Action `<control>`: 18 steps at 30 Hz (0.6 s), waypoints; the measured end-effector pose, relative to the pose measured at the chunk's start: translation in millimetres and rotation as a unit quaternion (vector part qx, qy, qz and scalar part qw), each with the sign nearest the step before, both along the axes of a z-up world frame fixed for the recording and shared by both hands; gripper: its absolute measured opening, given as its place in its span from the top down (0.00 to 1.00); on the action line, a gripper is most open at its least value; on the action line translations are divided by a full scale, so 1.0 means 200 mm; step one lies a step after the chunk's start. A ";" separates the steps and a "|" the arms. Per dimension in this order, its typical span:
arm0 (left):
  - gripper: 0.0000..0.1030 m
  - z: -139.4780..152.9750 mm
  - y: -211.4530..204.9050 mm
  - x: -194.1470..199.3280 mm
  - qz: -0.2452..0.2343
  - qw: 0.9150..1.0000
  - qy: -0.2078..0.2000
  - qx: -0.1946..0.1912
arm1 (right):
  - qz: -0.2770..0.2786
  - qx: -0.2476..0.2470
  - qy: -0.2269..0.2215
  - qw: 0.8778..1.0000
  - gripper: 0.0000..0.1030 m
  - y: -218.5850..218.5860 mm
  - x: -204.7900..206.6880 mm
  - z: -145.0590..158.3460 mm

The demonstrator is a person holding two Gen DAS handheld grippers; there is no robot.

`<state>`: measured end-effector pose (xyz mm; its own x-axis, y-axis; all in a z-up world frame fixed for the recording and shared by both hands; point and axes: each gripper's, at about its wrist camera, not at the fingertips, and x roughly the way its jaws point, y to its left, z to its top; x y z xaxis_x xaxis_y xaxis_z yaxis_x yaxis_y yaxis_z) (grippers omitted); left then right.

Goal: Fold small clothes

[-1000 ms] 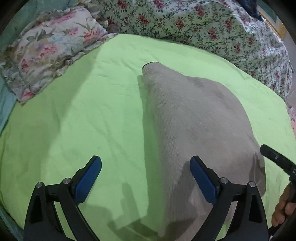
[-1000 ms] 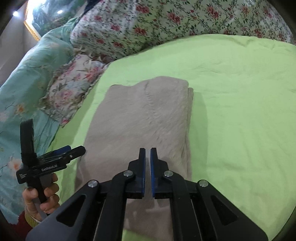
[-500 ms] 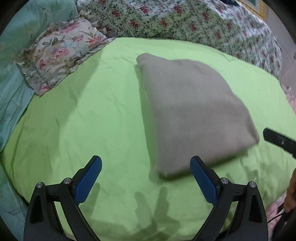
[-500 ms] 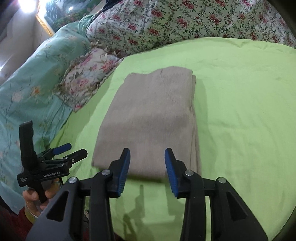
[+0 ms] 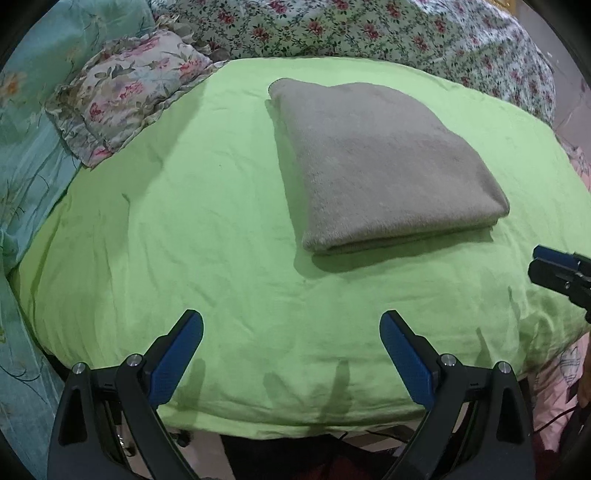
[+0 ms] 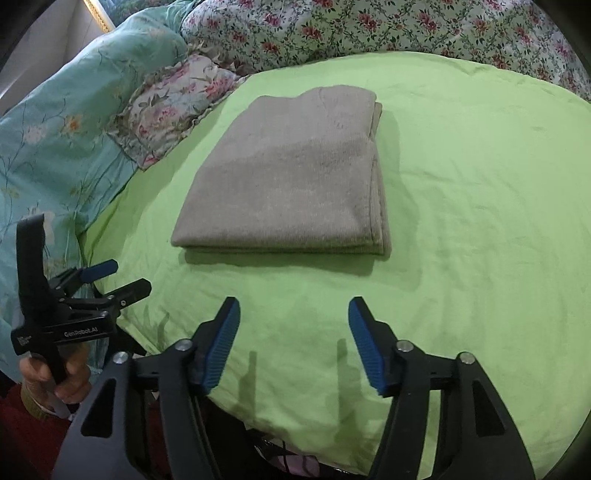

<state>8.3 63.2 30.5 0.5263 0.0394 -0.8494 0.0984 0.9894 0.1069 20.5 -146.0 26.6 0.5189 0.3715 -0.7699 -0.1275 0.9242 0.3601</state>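
Observation:
A grey knit garment (image 5: pixel 376 162) lies folded into a flat rectangle on the green sheet (image 5: pixel 207 229); it also shows in the right wrist view (image 6: pixel 295 177). My left gripper (image 5: pixel 291 354) is open and empty, held back over the bed's near edge, well short of the garment. My right gripper (image 6: pixel 293 339) is open and empty, also back from the garment's near fold. The left gripper shows at the left of the right wrist view (image 6: pixel 110 280), the right gripper's tips at the right edge of the left wrist view (image 5: pixel 557 269).
A floral pillow (image 5: pixel 129 96) lies at the far left of the sheet. A floral quilt (image 5: pixel 369 33) is bunched along the back. A teal floral cover (image 6: pixel 62 122) lies on the left. The bed's near edge (image 5: pixel 295 424) drops off below the grippers.
My right gripper opened, let go of the garment and drew back. My left gripper stayed open and also drew back toward the bed's near edge. The garment now lies flat and folded.

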 end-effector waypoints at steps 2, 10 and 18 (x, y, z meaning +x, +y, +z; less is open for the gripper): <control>0.06 0.00 -0.02 -0.01 -0.011 1.000 0.003 -0.002 | -0.002 -0.005 -0.001 1.000 0.32 0.00 -0.01 0.00; 0.05 0.05 -0.02 0.05 -0.007 1.000 -0.013 0.002 | -0.001 -0.030 -0.006 1.000 0.28 0.02 0.04 0.00; 0.03 0.17 -0.04 0.16 -0.013 0.999 -0.029 0.010 | 0.039 -0.066 -0.010 0.997 0.22 0.09 0.14 0.08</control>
